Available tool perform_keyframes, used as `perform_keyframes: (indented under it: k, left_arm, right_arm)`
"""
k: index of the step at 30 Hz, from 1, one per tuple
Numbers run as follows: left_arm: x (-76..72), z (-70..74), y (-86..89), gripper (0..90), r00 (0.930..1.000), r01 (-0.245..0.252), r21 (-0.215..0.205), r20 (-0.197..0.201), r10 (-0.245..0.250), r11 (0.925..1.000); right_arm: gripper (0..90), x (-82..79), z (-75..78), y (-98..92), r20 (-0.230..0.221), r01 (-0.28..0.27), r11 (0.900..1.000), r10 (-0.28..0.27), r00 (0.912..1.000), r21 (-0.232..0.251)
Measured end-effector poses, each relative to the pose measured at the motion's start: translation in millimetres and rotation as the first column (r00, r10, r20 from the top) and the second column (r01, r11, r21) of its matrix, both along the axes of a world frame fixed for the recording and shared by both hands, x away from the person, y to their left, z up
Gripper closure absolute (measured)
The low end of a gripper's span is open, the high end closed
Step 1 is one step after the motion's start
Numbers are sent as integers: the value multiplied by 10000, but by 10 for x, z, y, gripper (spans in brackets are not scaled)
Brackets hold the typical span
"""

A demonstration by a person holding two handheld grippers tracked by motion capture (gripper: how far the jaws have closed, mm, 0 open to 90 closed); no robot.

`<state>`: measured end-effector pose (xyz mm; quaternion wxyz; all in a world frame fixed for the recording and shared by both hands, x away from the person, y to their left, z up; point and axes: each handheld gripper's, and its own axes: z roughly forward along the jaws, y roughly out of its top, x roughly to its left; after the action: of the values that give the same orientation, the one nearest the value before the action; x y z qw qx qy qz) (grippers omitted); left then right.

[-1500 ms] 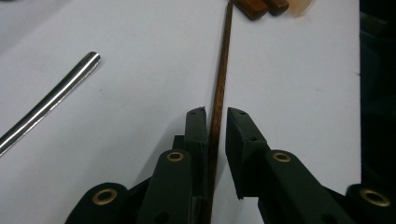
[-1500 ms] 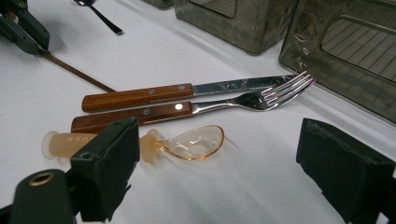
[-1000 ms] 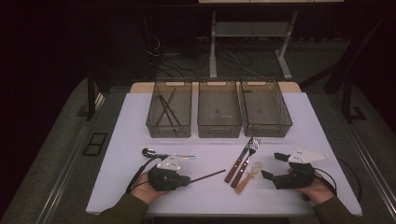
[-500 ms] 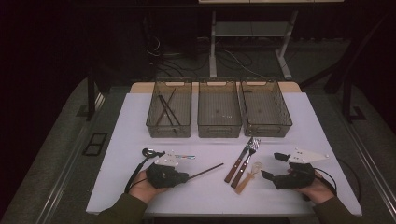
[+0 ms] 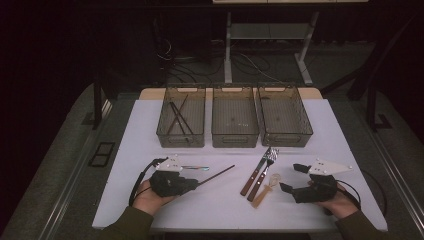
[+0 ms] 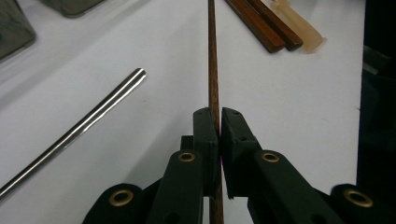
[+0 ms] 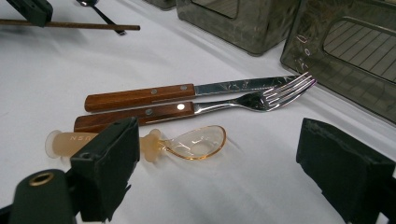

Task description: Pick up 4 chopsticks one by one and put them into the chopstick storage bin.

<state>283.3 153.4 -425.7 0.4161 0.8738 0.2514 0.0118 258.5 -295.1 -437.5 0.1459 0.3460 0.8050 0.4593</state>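
- White table (image 5: 330, 125), rectangular, on a dark grey floor; room beyond dark, with a metal frame's legs and loose cables behind the far edge.
- Three mesh baskets (image 5: 235, 122) in a row along the far side; dark sticks (image 5: 177, 117) lying in the leftmost one.
- Left gripper (image 5: 196, 184), near the front left of the table, held low in the left hand (image 5: 150, 199); sleeve entering from the bottom edge; jaws pointing right and slightly away.
- Jaws clamped on a brown chopstick (image 5: 217, 174), gripped near one end; free end slanting toward the table's middle, well apart from the baskets.
- Right gripper (image 5: 290, 177), front right, held in the right hand (image 5: 337, 202); jaws spread wide, nothing between them, pointing left toward the cutlery.
- Wooden-handled knife (image 5: 255, 172) and fork (image 5: 264, 171) side by side between the two grippers; amber plastic spoon (image 5: 265, 189) just beside them, nearer the front.
- Left gripper view: chopstick (image 6: 213, 70) running straight out from between the closed pads; shiny metal rod (image 6: 79, 128) lying to its left on the table.
- Right gripper view: fork tines (image 7: 289, 88) overlapping the knife blade (image 7: 233, 85); clear spoon bowl (image 7: 198, 142); embossed lettering on the spoon's handle, too small to read.
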Motion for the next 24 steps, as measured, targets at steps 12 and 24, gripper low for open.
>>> perform_keyframes:
  k: [12, 24]
  left_arm:
    - [75, 102, 45, 850, 9984, -339, -348, 443, 354, 9988]
    - [204, 195, 85, 850, 9923, -779, -501, 921, 823, 9957]
  right_arm:
    - [135, 1, -2, 4, -32, -13, 10000, 13, 10000, -11]
    - [135, 2, -4, 2, -52, 21, 10000, -21, 10000, 16]
